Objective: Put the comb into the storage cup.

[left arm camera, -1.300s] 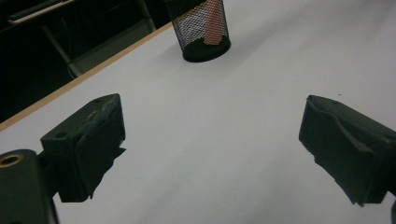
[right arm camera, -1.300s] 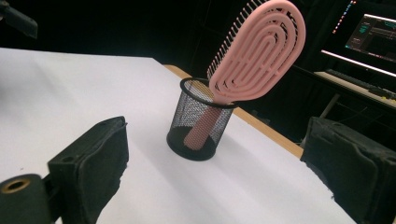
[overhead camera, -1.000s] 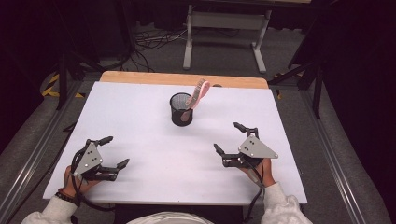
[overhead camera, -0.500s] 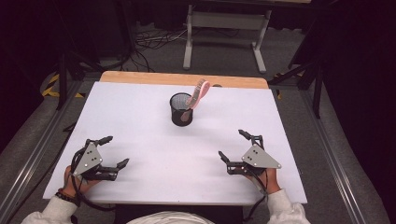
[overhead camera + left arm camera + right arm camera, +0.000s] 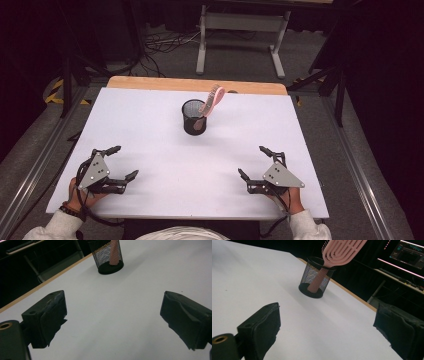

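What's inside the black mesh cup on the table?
A pink hairbrush stands handle-down in the mesh cup, leaning on the rim with its head sticking out. The handle's very tip is covered by the cup's solid base band.

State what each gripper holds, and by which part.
Nothing is held. Left gripper and right gripper are open and empty; the pink brush stands in the mesh cup.

You will find no text, label, brand, number or sign that can be read in any of these views. The mesh cup [image 5: 194, 117], the pink hairbrush [image 5: 211, 101] and the white bench [image 5: 150, 130] carry no markings. The screen [image 5: 410, 252] behind the bench in the right gripper view shows glowing lines, but they are too small and blurred for you to read.
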The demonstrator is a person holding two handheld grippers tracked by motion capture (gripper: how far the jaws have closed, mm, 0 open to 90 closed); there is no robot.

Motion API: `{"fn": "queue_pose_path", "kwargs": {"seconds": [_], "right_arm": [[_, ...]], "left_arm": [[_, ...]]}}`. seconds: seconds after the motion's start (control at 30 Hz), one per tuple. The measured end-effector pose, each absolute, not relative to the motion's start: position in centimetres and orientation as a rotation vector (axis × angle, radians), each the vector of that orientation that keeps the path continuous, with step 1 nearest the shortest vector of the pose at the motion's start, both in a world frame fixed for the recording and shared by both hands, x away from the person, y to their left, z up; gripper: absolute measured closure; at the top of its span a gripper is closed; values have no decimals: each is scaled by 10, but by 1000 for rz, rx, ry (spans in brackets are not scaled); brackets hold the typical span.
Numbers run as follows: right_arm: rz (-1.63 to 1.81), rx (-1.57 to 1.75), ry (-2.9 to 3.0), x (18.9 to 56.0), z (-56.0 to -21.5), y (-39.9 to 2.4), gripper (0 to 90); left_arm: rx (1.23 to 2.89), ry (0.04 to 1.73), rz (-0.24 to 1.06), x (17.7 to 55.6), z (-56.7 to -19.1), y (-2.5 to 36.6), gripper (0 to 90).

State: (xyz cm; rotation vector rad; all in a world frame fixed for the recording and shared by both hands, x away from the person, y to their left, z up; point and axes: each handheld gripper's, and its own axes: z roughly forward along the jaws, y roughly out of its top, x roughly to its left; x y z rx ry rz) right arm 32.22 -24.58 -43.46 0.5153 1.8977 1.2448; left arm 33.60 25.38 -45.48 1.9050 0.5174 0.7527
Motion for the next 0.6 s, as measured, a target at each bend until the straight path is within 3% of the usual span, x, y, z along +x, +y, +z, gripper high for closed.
{"fn": "queue_pose_path", "kwargs": {"seconds": [0.6], "right_arm": [[1224,623,1904,312,-457,-267,86]], "left_arm": [[1903,503,763,334,-453,249,76]]}}
